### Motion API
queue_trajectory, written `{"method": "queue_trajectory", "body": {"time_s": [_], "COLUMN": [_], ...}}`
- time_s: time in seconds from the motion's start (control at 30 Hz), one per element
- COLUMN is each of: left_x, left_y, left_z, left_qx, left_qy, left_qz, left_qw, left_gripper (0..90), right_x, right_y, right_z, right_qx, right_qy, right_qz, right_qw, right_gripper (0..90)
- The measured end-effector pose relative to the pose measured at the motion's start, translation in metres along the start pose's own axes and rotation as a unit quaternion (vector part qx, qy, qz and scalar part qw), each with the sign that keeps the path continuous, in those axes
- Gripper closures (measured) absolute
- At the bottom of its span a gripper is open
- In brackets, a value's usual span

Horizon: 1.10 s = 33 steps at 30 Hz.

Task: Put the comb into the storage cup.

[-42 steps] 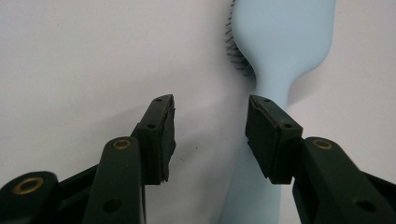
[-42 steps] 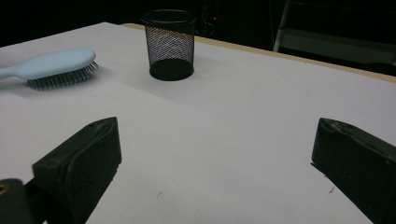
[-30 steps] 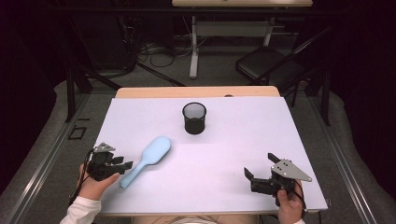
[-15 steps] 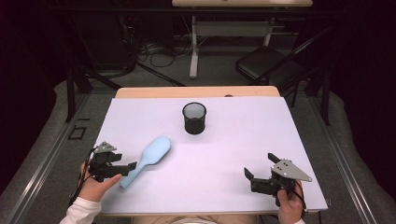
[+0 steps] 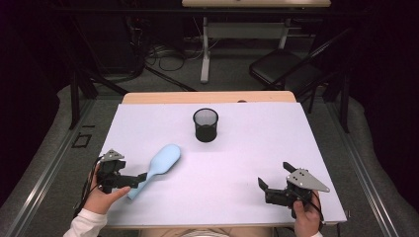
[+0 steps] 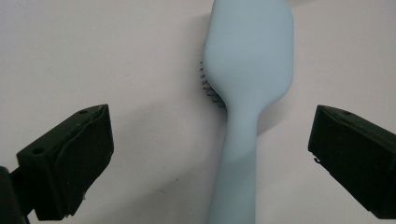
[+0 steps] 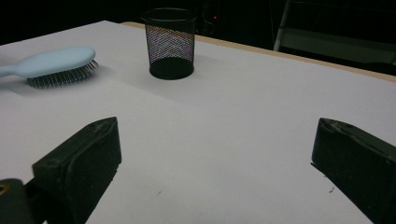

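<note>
Now my left gripper (image 6: 210, 158) straddles the brush (image 5: 157, 167) handle, jaws apart; I should centre, then close squarely; right gripper (image 5: 276, 190), jaws apart, waits well right of the brush.

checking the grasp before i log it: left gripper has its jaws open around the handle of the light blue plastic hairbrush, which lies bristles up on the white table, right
One thing is wrong: the light blue plastic hairbrush lies bristles down, smooth back upward, as the right gripper view shows. The rest holds: the left gripper has its jaws open on either side of the handle, on the white table.
</note>
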<state>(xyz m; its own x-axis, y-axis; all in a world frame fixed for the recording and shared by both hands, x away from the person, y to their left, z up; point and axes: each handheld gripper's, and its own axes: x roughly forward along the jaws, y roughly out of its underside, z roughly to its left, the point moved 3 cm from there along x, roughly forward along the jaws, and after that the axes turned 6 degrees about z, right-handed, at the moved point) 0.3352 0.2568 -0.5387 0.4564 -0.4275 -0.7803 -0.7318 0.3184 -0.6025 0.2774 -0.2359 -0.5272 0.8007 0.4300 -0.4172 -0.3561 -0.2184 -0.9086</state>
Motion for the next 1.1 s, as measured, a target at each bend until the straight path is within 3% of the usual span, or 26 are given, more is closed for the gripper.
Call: {"method": "queue_trajectory", "body": {"time_s": [0.1,0.33,0.53,0.8,0.97,1.1], "left_x": [0.0,-0.003,-0.006,-0.009,-0.011,-0.013], "left_y": [0.0,-0.001,-0.003,-0.006,-0.011,-0.017], "left_z": [0.0,0.001,-0.001,-0.002,-0.004,-0.01], "left_qx": [0.006,0.0,0.012,0.0,0.005,0.025], "left_qy": [-0.004,-0.007,-0.005,0.015,0.02,0.02], "left_qz": [0.0,-0.013,-0.007,-0.01,-0.011,-0.004], "left_qw": [1.0,0.9999,0.9999,0.9998,0.9997,0.9995], "left_gripper": [0.2,0.2,0.2,0.3,0.3,0.3], "right_x": [0.0,0.0,0.001,0.002,0.002,0.003], "right_y": [0.0,0.0,0.0,0.001,0.001,0.001], "right_z": [0.0,0.0,0.0,0.001,0.001,0.001], "right_qx": [0.0,-0.001,-0.001,0.001,0.001,0.001], "right_qy": [0.0,-0.001,0.0,-0.002,-0.002,-0.002], "right_qz": [0.0,0.0,0.002,0.005,0.006,0.008], "right_qw": [1.0,1.0,1.0,1.0,1.0,1.0], "right_gripper": [1.1,1.2,1.1,1.2,1.1,1.1]}}
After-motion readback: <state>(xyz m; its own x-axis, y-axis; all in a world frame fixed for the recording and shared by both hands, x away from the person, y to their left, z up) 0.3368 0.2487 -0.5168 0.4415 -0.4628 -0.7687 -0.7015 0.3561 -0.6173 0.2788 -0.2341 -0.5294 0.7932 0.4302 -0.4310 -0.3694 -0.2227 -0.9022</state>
